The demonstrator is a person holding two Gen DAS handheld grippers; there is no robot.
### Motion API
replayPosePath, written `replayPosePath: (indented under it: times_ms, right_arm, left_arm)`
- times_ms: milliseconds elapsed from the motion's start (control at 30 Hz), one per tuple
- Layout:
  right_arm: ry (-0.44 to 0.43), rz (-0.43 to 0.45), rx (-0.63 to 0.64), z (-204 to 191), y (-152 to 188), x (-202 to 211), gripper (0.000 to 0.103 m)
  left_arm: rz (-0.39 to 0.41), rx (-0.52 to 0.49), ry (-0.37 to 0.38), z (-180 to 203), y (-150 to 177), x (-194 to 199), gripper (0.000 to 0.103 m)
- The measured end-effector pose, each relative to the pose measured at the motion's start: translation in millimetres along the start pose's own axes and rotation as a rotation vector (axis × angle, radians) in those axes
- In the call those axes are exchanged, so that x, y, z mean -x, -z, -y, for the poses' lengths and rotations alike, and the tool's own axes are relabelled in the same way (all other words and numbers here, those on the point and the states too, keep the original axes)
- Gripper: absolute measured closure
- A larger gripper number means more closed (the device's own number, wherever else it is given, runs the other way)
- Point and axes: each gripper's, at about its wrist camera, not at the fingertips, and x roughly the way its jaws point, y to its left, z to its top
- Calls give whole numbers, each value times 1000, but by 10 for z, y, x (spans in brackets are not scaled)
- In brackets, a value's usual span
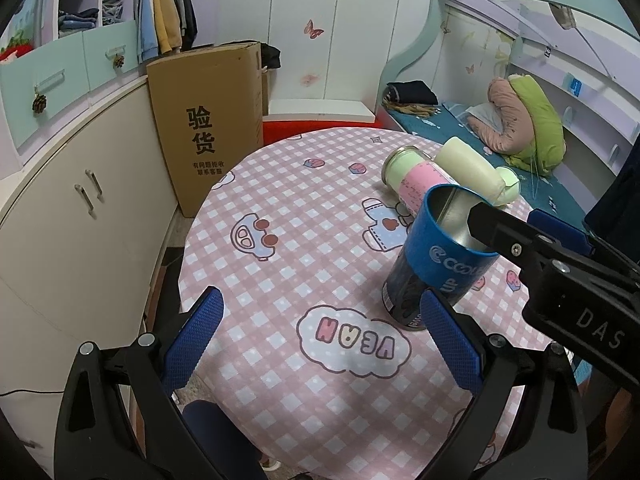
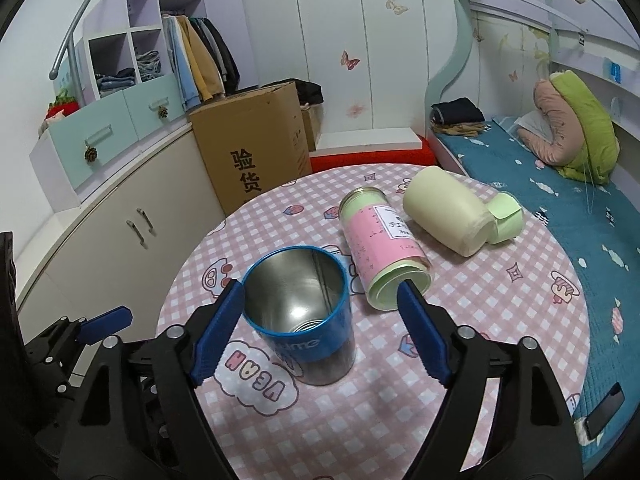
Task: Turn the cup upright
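Note:
A blue metal cup (image 2: 304, 312) with a shiny inside stands upright, mouth up, on the round pink checked table (image 2: 500, 320). It also shows in the left wrist view (image 1: 436, 264). My right gripper (image 2: 320, 320) is open, its blue pads either side of the cup's rim, the left pad close to or touching it. In the left wrist view the right gripper (image 1: 520, 232) reaches over the cup's mouth. My left gripper (image 1: 320, 344) is open and empty, in front of the cup and to its left.
A pink and green can (image 2: 380, 252) and a cream bottle with a green cap (image 2: 452, 216) lie on their sides behind the cup. A cardboard box (image 2: 256, 148) and cabinets stand left of the table. A bed (image 2: 560, 208) is on the right.

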Motion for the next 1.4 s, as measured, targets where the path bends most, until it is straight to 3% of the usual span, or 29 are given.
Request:
replayPosePath:
  times_ms: [200,733,1200,1400]
  right_arm:
    - [11,16,0,59,-22,113,14]
    - [67,99,-11,346,-103,678,6]
    - [110,208,20,378,-78,1270,5]
    - [110,233,16,379,-90,1384,5]
  left_arm:
    - [8,-11,-5,90,-21,53,8]
    - [96,-57,-61,354,-104,354,8]
    - [269,-30,-92,500,-152,853,8]
    - [306,-26,-88,534,-184,965,8]
